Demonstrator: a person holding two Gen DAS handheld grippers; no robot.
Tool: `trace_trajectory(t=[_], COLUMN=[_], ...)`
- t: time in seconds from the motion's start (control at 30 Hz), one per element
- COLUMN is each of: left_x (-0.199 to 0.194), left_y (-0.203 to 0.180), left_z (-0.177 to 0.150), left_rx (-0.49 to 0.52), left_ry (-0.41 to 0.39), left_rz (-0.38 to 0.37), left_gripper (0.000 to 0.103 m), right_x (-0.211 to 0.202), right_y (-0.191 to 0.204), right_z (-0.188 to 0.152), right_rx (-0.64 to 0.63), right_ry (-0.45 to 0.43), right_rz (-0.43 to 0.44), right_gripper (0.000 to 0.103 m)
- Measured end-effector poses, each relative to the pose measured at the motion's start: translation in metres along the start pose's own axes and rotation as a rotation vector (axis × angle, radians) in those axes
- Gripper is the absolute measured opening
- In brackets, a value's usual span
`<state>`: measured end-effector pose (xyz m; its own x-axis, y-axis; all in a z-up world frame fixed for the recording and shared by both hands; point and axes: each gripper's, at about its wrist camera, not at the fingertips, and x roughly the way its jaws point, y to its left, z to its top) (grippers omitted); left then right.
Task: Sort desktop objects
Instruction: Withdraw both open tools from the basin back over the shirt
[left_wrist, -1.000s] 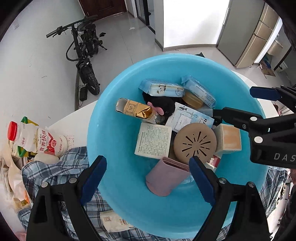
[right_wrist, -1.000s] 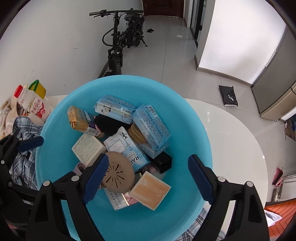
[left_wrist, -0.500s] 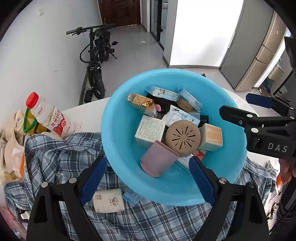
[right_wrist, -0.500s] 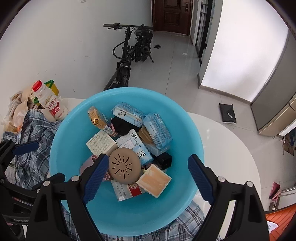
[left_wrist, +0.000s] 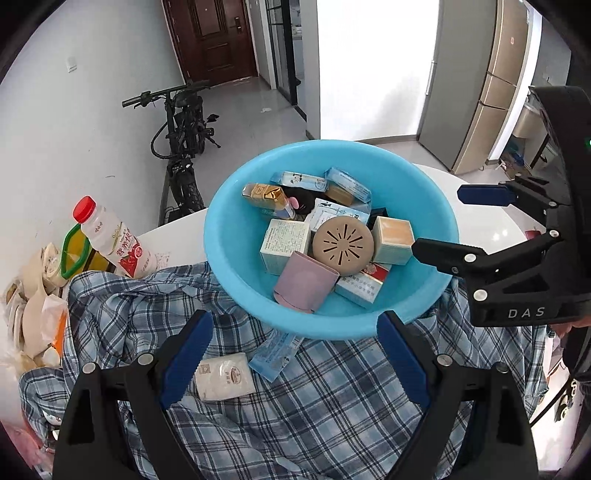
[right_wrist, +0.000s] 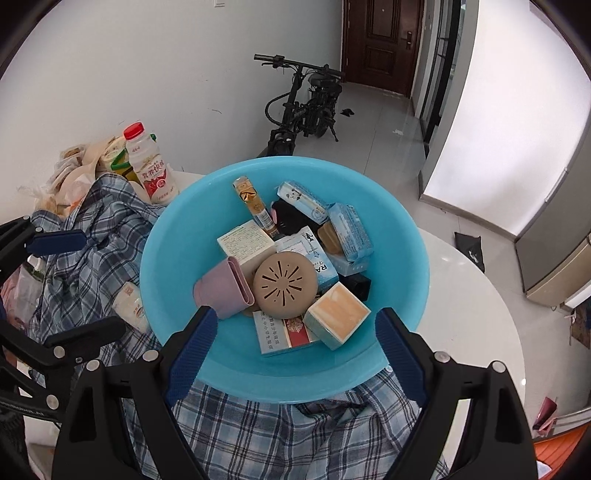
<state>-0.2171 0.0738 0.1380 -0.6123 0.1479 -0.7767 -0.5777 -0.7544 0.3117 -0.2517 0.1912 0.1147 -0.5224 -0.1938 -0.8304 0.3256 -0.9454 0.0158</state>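
A blue basin (left_wrist: 236, 266) full of small boxes, a tan disc (left_wrist: 342, 240) and a pink cup (left_wrist: 304, 285) sits on a plaid shirt (left_wrist: 314, 387) on the white table (right_wrist: 469, 317). Both the left gripper (left_wrist: 295, 363) and right gripper (right_wrist: 293, 349) hover near it, jaws open and empty. A milk bottle (left_wrist: 110, 238) stands beyond the shirt.

The blue basin (left_wrist: 229, 258) occupies the middle of the white table (right_wrist: 476, 306); its interior is packed, leaving bare wall only on the near and left sides. A plaid shirt (left_wrist: 314, 398) covers the near edge. 1 milk bottle (left_wrist: 110, 240) and bags (left_wrist: 33, 295) block the left edge. The right edge is bare.
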Motion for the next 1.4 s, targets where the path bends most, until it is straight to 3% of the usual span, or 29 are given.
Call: trace_trajectory(t=[0.3,0.67,1.03,1.4], left_x=[-0.003,-0.025,-0.003,0.035], left_y=[-0.012,-0.029,-0.016,0.007], left_z=[-0.035,-0.082,-0.12,-0.159], left_rx=[0.067,0.13,0.112,0.085], left_ry=[-0.056,-0.121,-0.065,-0.008], left_rz=[0.056,0.002,-0.035,0.018], left_gripper=[0.092,0.092,0.092,0.092], right_x=[-0.019,-0.034,-0.024,-0.006], right_y=[0.023,0.047,0.069,0.084], right_z=[-0.035,-0.085,-0.123,-0.146], right_rx=[-0.069,-0.132,-0.193,-0.219], right_ry=[-0.033,-0.077,-0.067,-0.109], right_rz=[0.078,0.167,0.203,0.199], right_gripper=[0.087,0.087,0.087,0.087])
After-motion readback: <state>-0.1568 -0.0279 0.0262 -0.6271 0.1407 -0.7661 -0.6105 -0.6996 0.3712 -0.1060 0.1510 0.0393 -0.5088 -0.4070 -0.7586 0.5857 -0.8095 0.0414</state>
